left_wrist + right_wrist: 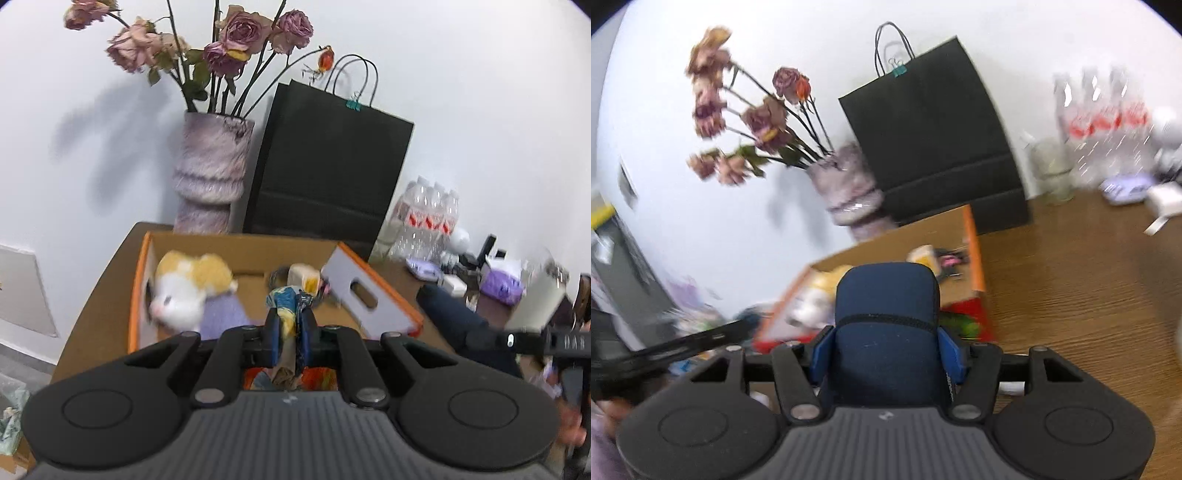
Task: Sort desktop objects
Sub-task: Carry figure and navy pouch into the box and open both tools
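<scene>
My left gripper is shut on a small blue and yellow patterned object, held above the open cardboard box with orange edges. Inside the box lie a white and yellow plush toy, a purple cloth and a small cream item. My right gripper is shut on a dark navy pouch, held over the wooden table to the right of the box. The navy pouch also shows in the left wrist view.
A purple vase of dried roses and a black paper bag stand against the wall behind the box. A pack of water bottles and small purple and white items sit at the table's right. The wooden table lies right of the box.
</scene>
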Demonstrator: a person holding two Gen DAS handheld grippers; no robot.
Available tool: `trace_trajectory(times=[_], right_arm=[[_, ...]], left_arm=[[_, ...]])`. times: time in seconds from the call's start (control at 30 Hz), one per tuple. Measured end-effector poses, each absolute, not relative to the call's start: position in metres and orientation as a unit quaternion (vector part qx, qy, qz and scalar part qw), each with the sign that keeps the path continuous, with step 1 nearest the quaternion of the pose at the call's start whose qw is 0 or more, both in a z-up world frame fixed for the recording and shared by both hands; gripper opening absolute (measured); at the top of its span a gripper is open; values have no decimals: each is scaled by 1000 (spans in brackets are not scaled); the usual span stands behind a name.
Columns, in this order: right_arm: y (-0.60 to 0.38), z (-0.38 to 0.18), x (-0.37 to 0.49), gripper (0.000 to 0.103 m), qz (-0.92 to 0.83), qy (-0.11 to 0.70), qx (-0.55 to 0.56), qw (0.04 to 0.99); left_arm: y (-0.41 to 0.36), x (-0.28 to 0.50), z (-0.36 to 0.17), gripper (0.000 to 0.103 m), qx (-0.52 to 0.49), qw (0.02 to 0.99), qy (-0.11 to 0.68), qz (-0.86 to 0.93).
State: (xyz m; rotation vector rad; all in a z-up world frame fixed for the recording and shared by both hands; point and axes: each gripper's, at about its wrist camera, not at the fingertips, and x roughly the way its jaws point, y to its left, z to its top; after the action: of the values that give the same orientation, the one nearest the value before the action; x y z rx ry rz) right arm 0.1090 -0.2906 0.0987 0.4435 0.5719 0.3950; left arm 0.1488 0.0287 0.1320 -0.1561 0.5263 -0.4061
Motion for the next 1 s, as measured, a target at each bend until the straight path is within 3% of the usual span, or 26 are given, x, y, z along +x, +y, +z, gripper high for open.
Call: trace_trajectory(times=[0.13, 0.3, 0.43, 0.5, 0.53, 0.63, 0.73, 0.9, 1.0], right_arm=[[-269, 119, 151, 58, 180, 273, 205, 923], [-225, 126, 224, 58, 167, 313, 158, 921], [-192, 111, 283, 58, 170, 363, 146, 904], [-175, 99, 310, 58, 151, 387, 123, 901], [-166, 92, 321, 58, 134, 398, 107, 901], [-150, 74, 346, 59, 110, 425, 80, 895], [-150, 56, 356, 61, 114, 452, 103, 879], [-170, 65, 344, 61, 117, 439, 163, 876], [-177, 86, 324, 65, 106, 421, 143, 889]], left_arm=[[14, 203, 142, 12, -80, 943, 267, -182], [14, 275, 95, 13, -138, 923, 329, -148], [2, 297, 74, 15, -78, 933, 337, -97], [10, 304, 71, 28, -105, 933, 335, -78], [18, 307, 68, 43, -134, 930, 337, -64], [36, 315, 67, 48, -185, 908, 372, -55], [56, 312, 78, 71, -229, 901, 361, -72], [64, 308, 91, 83, -211, 911, 347, -76], [61, 302, 102, 97, -182, 920, 341, -72]])
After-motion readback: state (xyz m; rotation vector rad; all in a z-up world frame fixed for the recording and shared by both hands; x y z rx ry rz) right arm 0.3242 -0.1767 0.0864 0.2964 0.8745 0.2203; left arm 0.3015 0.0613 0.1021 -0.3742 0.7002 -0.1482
